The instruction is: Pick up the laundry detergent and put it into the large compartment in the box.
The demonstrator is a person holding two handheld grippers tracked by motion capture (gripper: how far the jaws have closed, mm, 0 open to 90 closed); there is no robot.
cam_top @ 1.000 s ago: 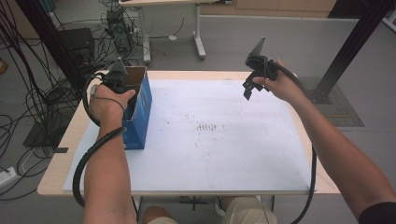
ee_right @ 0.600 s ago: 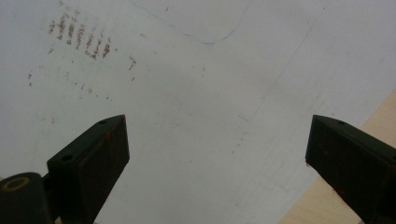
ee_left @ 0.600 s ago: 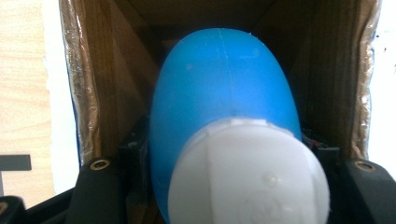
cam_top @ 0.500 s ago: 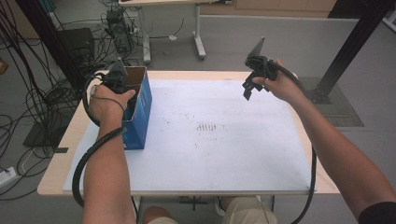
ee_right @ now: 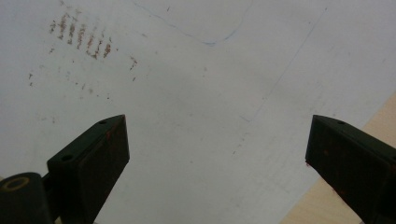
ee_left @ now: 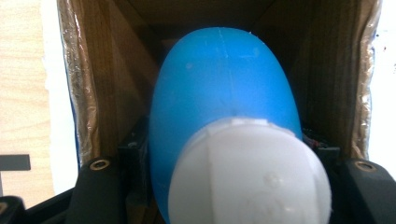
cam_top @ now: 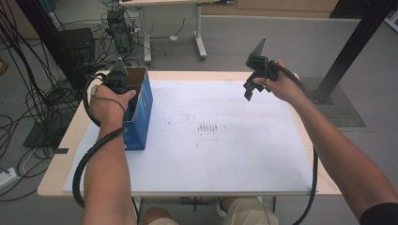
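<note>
Blue bottle point(ee_left: 224, 93) with white cap point(ee_left: 250, 172), clamped between left gripper point(ee_left: 224, 186) jaws inside blue box point(cam_top: 141, 110) at table's point(cam_top: 187, 187) nine o'clock. Right gripper point(ee_right: 217, 149) at one o'clock, wide open, empty.

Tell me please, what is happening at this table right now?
A person works with two handheld grippers. The left gripper is at the open top of a blue cardboard box and is shut on a blue bottle with a white cap, which sits between the box walls. The right gripper is open and holds nothing, above the white mat.
</note>
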